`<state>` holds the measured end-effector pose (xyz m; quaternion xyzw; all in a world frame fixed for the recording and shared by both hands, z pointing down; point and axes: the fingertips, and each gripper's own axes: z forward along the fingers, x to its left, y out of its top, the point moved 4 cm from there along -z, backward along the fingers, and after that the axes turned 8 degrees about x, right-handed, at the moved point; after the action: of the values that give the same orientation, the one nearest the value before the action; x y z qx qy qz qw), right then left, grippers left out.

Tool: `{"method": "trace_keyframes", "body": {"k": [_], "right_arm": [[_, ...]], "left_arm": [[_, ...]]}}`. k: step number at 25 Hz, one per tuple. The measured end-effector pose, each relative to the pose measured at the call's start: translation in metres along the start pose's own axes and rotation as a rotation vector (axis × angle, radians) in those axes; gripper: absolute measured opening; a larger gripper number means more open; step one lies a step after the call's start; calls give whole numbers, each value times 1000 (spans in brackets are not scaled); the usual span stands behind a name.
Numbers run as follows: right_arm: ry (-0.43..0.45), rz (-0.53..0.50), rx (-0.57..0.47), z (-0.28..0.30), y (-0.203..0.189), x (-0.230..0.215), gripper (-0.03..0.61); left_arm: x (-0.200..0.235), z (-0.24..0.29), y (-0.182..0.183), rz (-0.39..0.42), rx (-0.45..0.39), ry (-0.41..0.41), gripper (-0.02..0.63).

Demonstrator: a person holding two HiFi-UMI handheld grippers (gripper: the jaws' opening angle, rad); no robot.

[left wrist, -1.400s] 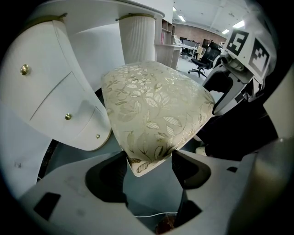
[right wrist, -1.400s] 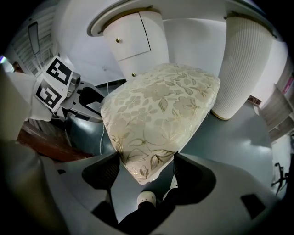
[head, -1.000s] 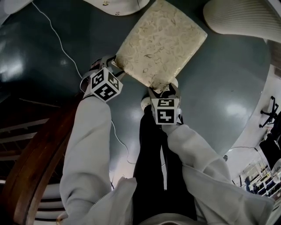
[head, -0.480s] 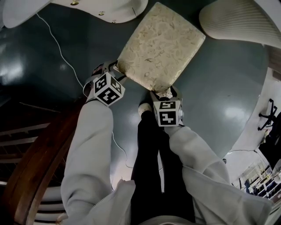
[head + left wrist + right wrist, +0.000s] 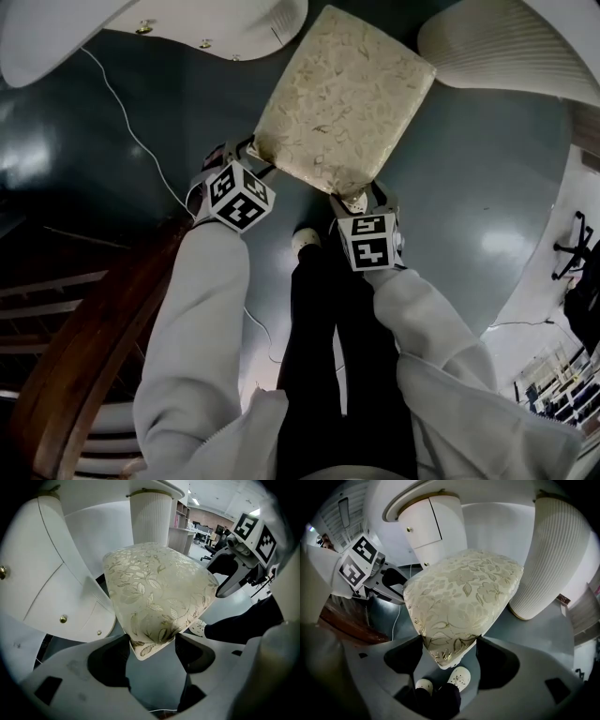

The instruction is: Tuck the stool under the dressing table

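The stool (image 5: 342, 94) has a square cream cushion with a gold leaf pattern and stands on the dark floor. My left gripper (image 5: 251, 155) is shut on its near left corner, which fills the jaws in the left gripper view (image 5: 150, 644). My right gripper (image 5: 356, 199) is shut on the near right corner (image 5: 449, 651). The white dressing table (image 5: 187, 23) with small brass knobs curves past the stool's far left side. Its ribbed white pedestal (image 5: 506, 42) stands at the far right. The stool's far edge points into the gap between them.
A white cable (image 5: 141, 141) trails over the floor on the left. Dark wooden furniture (image 5: 84, 328) rises at the near left. The person's white shoes (image 5: 457, 679) stand just behind the stool. An office chair base (image 5: 572, 248) sits at the right edge.
The stool has slid away from the person toward the dressing table, with both grippers still clamped on its near corners. More of the table and pedestal is in view.
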<state>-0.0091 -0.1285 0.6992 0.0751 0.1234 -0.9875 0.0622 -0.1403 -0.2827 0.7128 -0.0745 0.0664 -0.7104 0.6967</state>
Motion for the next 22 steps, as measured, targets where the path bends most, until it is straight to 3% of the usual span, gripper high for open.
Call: {"method": "trace_keyframes", "body": {"k": [22], "right_arm": [[18, -266, 31, -14, 20, -105, 402]], "left_arm": [[-31, 15, 72, -200, -50, 22, 299]]}}
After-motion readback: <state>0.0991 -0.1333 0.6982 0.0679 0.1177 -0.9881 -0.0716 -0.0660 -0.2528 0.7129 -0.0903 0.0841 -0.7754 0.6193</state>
